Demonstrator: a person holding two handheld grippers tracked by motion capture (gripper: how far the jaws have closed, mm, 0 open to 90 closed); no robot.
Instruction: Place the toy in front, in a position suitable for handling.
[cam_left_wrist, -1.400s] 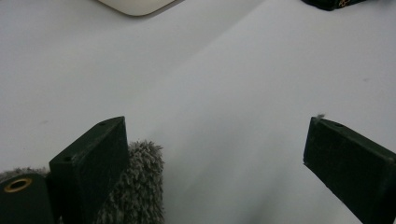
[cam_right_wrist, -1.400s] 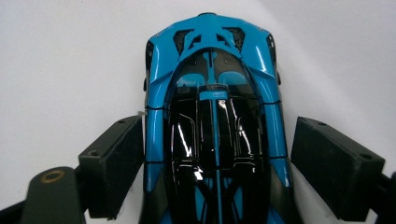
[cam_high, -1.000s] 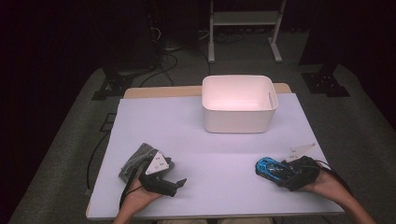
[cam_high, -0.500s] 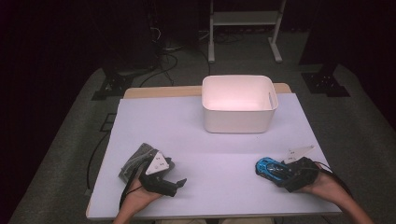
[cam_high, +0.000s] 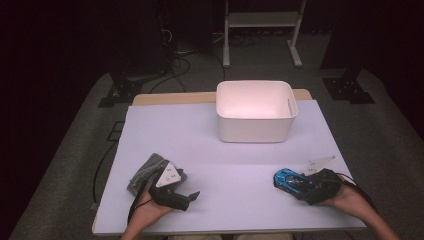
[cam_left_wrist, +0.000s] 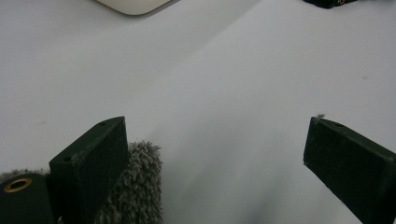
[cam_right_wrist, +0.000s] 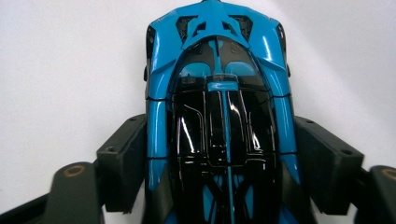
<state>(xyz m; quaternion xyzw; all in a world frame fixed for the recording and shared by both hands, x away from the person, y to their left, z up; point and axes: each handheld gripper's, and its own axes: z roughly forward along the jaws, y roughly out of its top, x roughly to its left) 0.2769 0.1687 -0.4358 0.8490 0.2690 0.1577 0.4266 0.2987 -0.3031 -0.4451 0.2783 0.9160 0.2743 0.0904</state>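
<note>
A blue and black toy car (cam_right_wrist: 215, 56) sits on the white table near its front right, and it appears in the high view as the car (cam_high: 286, 178). My right gripper (cam_right_wrist: 219, 158) has just been closing its jaws, and both pads now lie against the car's sides. From above, the right gripper (cam_high: 294, 183) points left with a hand behind it. My left gripper (cam_high: 191, 196) rests at the front left, jaws wide apart over bare table (cam_left_wrist: 217, 140). A grey fuzzy cloth (cam_left_wrist: 140, 186) lies against the outside of one left jaw, and it shows as the cloth (cam_high: 144, 172) from above.
A white plastic bin (cam_high: 255, 127) stands at the back middle of the white table (cam_high: 200, 145); its corner (cam_left_wrist: 133, 4) shows in the left gripper view. Dark floor, cables and a white stand (cam_high: 260, 20) lie beyond the table.
</note>
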